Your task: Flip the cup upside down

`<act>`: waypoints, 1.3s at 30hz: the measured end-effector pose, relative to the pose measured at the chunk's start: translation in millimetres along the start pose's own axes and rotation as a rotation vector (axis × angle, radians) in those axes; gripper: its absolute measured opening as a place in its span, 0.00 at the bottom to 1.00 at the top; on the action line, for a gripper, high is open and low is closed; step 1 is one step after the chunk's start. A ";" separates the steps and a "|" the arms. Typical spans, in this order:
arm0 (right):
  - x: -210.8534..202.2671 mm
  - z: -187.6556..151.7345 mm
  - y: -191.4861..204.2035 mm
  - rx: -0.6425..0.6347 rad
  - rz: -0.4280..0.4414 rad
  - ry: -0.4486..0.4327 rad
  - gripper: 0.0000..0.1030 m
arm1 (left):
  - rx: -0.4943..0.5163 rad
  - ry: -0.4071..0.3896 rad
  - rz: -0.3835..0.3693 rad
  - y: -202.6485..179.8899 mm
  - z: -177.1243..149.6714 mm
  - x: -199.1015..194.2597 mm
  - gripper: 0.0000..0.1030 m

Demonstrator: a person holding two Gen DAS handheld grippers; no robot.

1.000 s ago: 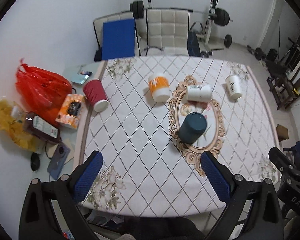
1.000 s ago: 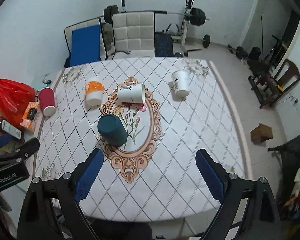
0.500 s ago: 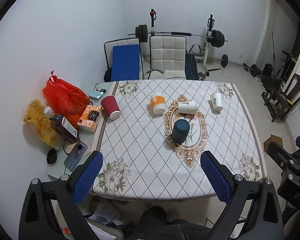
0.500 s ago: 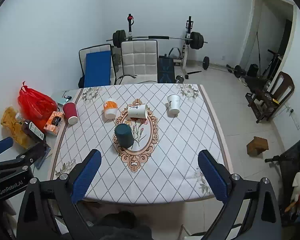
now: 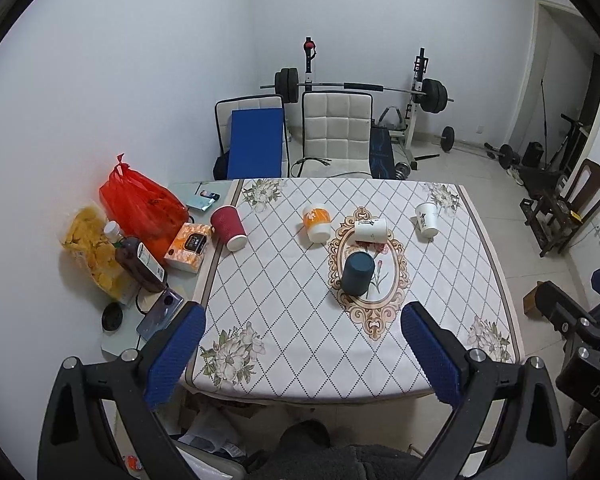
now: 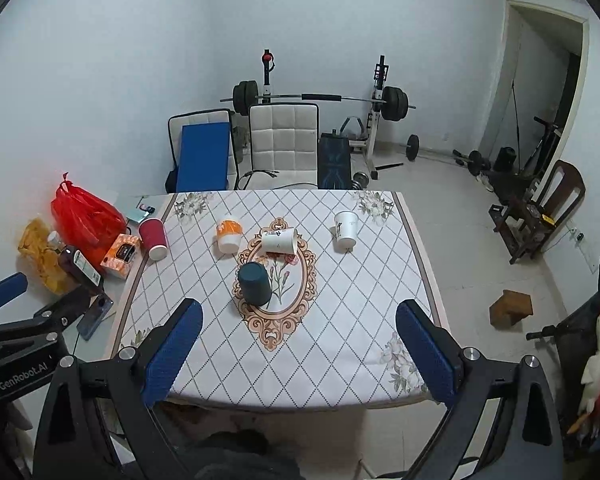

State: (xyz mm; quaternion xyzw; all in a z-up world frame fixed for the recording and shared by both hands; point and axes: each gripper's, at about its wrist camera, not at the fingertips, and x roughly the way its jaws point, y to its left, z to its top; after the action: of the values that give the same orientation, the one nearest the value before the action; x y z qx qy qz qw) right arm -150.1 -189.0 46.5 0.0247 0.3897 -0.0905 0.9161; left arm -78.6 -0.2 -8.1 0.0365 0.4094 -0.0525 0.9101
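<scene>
Several cups stand upside down on the patterned table: a dark teal cup on the oval print, a red cup at the left edge, an orange-and-white cup, and a white cup at the right. Another white cup lies on its side. My left gripper and right gripper are open and empty, held back above the table's near edge.
A side surface left of the table holds a red bag, an orange box, a bottle and a phone. Chairs and a barbell rack stand behind. A wooden chair is at the right.
Both grippers have pulled back and up from the table, so the cups look smaller and farther away. The cups have not moved.
</scene>
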 end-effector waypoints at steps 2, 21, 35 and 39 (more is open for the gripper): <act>-2.3 0.6 -0.1 0.003 0.004 -0.001 0.96 | 0.001 -0.001 0.000 -0.3 -0.7 -1.6 0.97; 6.7 6.2 2.2 0.002 -0.003 0.001 0.97 | -0.019 0.002 0.010 -2.6 3.6 3.8 1.00; 19.9 9.9 0.9 -0.008 0.012 0.015 0.97 | -0.018 0.001 0.014 0.0 5.3 5.9 1.00; 22.3 9.1 -1.1 -0.005 0.018 0.021 0.97 | -0.019 -0.004 0.014 0.7 5.9 6.1 1.00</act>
State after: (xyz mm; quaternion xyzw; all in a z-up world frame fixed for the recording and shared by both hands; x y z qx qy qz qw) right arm -128.7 -194.4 36.9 0.0268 0.3991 -0.0811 0.9129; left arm -70.2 -0.5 -8.7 0.0307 0.4079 -0.0425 0.9115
